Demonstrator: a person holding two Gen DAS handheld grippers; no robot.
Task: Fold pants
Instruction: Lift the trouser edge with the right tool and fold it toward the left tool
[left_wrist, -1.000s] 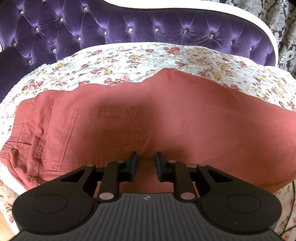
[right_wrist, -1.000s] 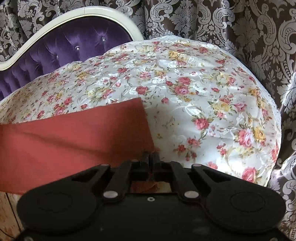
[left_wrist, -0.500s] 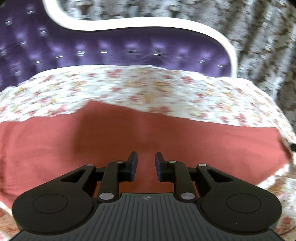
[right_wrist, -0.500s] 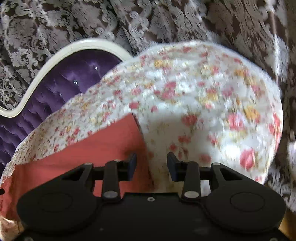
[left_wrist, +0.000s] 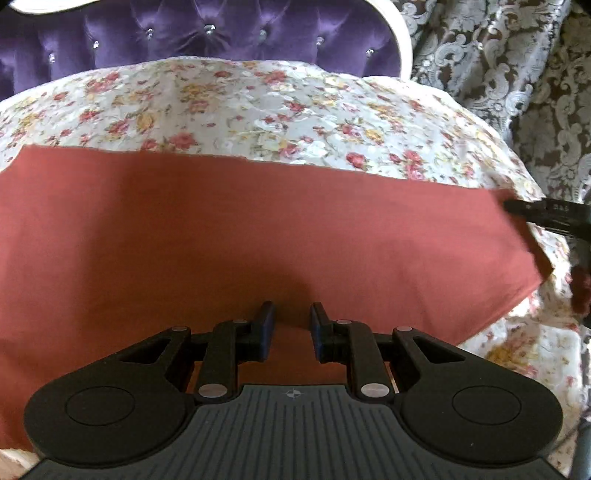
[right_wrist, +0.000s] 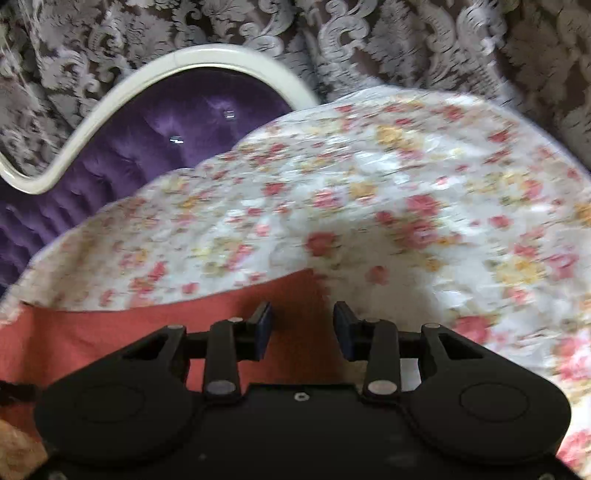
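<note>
Across the floral bedspread (left_wrist: 280, 110) lie the pants (left_wrist: 229, 236), a rust-red garment spread flat in one long band that runs from the left edge of the left wrist view to a squared hem end at the right. Its cloth is plain and smooth, with no pocket or waistband in sight on this stretch, and only soft shadows darken it near the middle. The far edge is a clean, nearly straight line against the flowers; the hem corner at the right lifts slightly off the cover. In the right wrist view the same pants (right_wrist: 155, 328) show as a narrower strip ending just ahead of the fingers, though that picture is blurred.

Over the near edge of the fabric hangs the left gripper (left_wrist: 291, 325), its blue-padded fingers parted by a modest gap with nothing between them. The right gripper (right_wrist: 302, 325) is spread wider, also holding nothing, and sits over the hem end where red cloth meets the bedspread (right_wrist: 406, 206). A dark part of it (left_wrist: 546, 214) reaches into the left wrist view beside the hem corner.

Behind the bed rises a purple tufted headboard (left_wrist: 207, 33) with a cream frame, and beyond that hangs a grey-and-brown damask curtain (left_wrist: 509, 74).
</note>
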